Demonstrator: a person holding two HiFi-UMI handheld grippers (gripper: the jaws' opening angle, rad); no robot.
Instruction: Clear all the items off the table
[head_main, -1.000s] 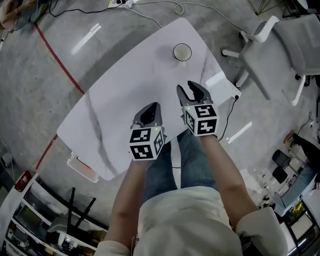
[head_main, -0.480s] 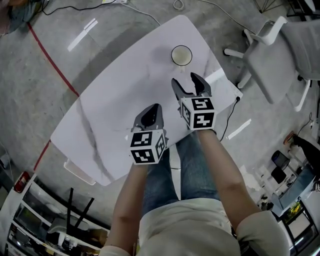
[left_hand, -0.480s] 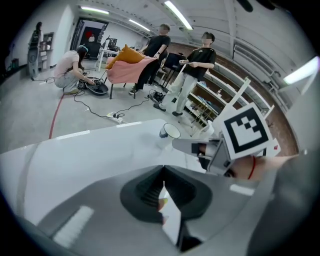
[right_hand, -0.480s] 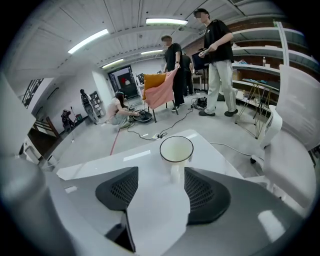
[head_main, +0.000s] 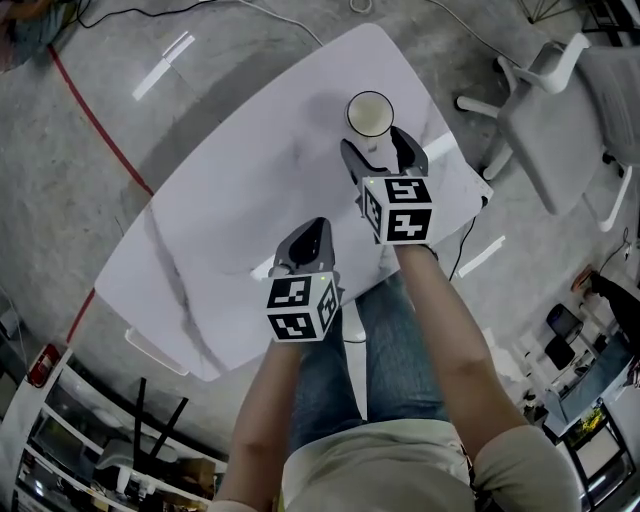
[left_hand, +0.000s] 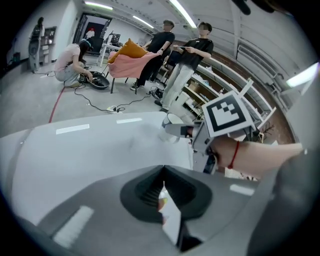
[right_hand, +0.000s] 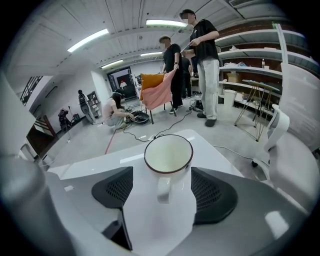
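A white mug (head_main: 369, 113) with a dark rim stands near the far end of the white marble table (head_main: 230, 210). My right gripper (head_main: 375, 145) is just short of it and open; its jaws have just been opening. In the right gripper view the mug (right_hand: 168, 155) faces me handle first. The handle lies between the jaws of the right gripper (right_hand: 161, 200), and the pads do not touch it. My left gripper (head_main: 316, 228) is shut and empty over the table's near side. The left gripper (left_hand: 162, 187) points at bare tabletop, with the mug (left_hand: 173, 130) to the right.
A white office chair (head_main: 545, 85) stands right of the table. Cables and a red tape line (head_main: 100, 110) run over the concrete floor. Shelving sits at the lower left (head_main: 90, 450). Several people (right_hand: 200, 60) stand and crouch far behind the table.
Both grippers have come down toward the table. The right one has moved up to the mug and its jaws have spread wider. The left stays shut.
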